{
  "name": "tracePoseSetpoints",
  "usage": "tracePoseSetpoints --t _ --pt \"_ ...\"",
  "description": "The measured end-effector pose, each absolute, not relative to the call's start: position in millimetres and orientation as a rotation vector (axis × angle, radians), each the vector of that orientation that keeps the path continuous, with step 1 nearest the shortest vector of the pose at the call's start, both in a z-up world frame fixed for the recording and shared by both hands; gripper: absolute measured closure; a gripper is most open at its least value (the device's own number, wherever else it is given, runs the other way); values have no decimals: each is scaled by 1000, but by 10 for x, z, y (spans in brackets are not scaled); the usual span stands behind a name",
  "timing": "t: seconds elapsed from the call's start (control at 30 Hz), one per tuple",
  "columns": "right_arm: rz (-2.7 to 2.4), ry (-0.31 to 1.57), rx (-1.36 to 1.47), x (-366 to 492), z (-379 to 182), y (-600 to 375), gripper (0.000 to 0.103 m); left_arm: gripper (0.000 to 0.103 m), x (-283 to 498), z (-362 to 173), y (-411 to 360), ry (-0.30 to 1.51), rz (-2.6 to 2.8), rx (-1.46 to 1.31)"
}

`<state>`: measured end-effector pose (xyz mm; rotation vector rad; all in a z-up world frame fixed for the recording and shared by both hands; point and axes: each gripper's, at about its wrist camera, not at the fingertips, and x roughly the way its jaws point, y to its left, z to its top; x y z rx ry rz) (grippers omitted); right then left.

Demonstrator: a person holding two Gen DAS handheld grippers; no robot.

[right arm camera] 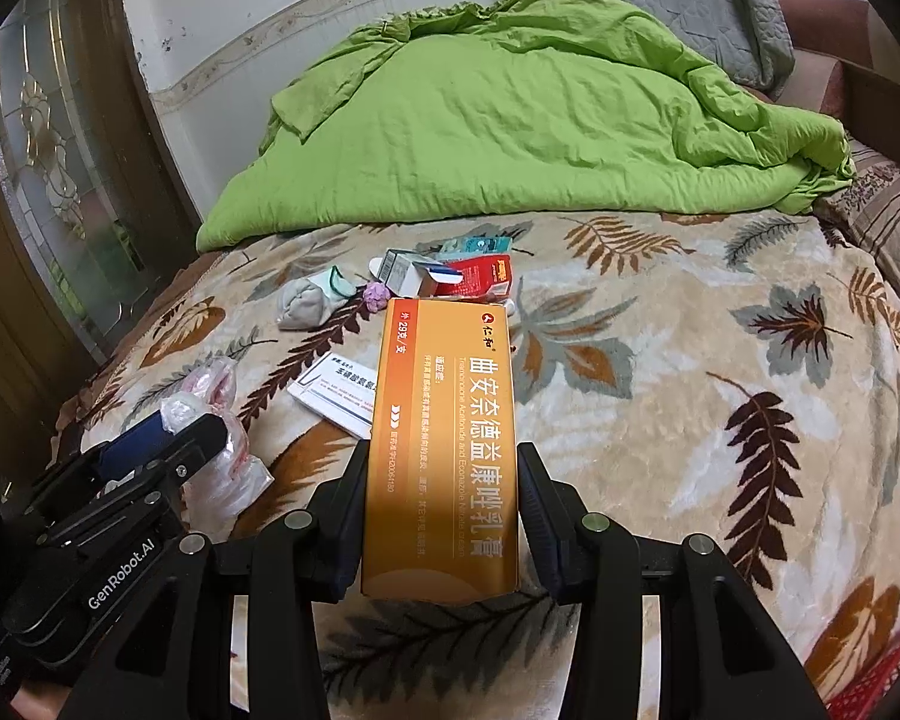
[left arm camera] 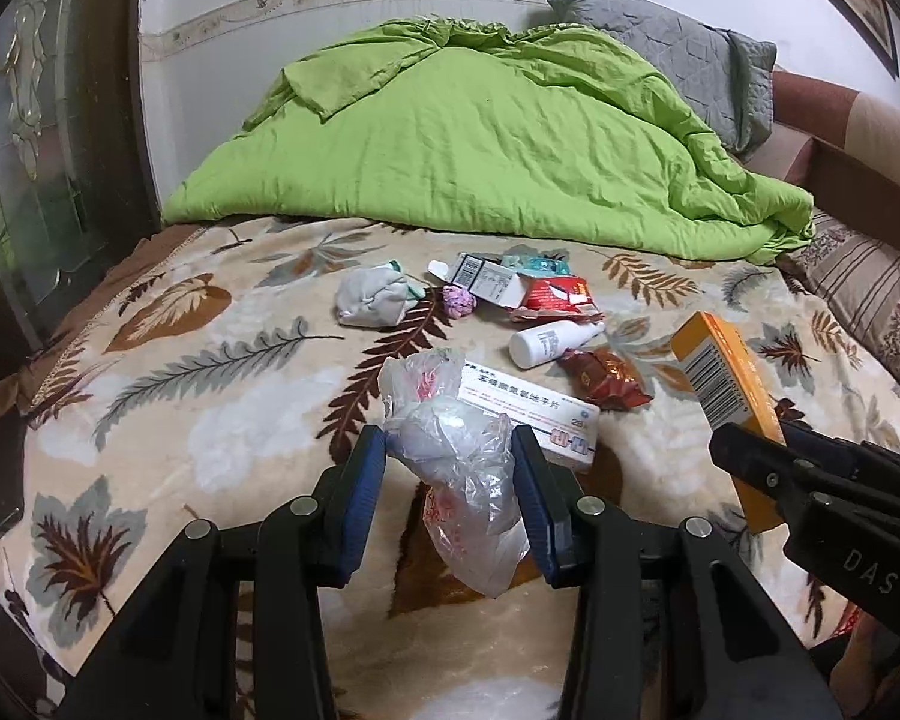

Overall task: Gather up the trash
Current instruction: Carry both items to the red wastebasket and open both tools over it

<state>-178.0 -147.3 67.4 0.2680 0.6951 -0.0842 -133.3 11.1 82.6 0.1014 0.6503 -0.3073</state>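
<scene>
Bed (left arm camera: 168,396) with a leaf-print blanket, trash all over it

Green duvet (left arm camera: 486,138) bunched at the back; in front: white medicine box (left arm camera: 546,420), white bottle (left arm camera: 549,343), brown snack wrapper (left arm camera: 606,378), gray sock ball (left arm camera: 369,297), pink wad (left arm camera: 459,301).

Crinkly clear plastic bag (left arm camera: 462,468), glossy cardboard box (right arm camera: 444,450), fuzzy plush blanket (left arm camera: 210,420).

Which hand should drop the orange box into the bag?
Right. The right gripper already clamps the long orange cardboard box, while the left gripper holds the crumpled clear plastic bag beside it.
</scene>
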Motion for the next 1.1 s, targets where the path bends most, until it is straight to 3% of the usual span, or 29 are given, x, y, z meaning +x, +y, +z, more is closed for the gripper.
tracePoseSetpoints --t 1.1 --pt "-90 704 272 -1735 648 -1473 54 61 -1262 765 144 653 -274 107"
